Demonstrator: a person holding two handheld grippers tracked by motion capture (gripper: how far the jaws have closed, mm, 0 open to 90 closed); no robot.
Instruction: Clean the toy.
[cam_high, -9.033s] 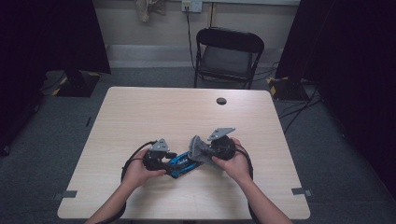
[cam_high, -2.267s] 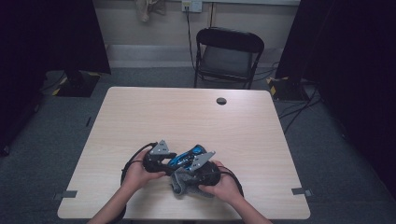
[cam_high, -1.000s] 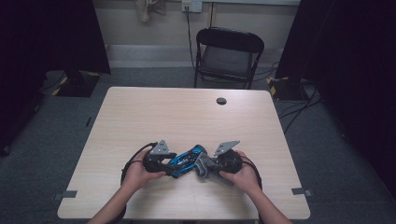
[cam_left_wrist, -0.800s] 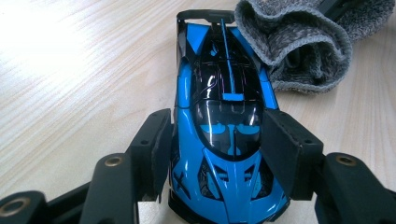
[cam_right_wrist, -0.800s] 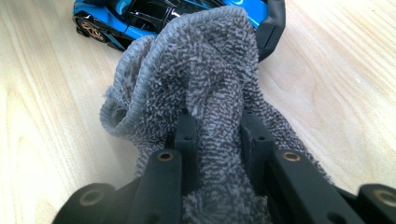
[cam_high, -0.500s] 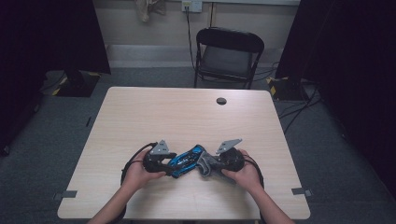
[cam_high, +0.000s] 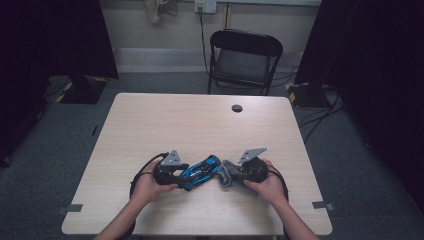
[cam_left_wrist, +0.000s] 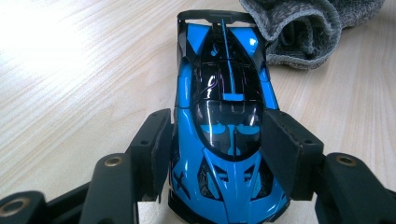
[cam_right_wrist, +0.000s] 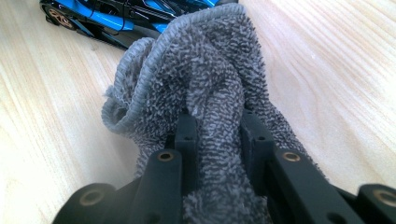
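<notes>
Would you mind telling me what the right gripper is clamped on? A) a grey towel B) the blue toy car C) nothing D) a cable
A: in the right gripper view, the right gripper has its jaws pinching a bunched fold of the grey towel, beside the blue toy car.

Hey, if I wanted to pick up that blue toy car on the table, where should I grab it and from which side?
Grip the blue toy car across its flanks at the cabin, coming in from the nose end, as the left gripper does. The body there is narrow with roughly parallel sides for flat pads. The tail carries a thin wing, probably fragile, and the grey cloth lies beside it.
</notes>
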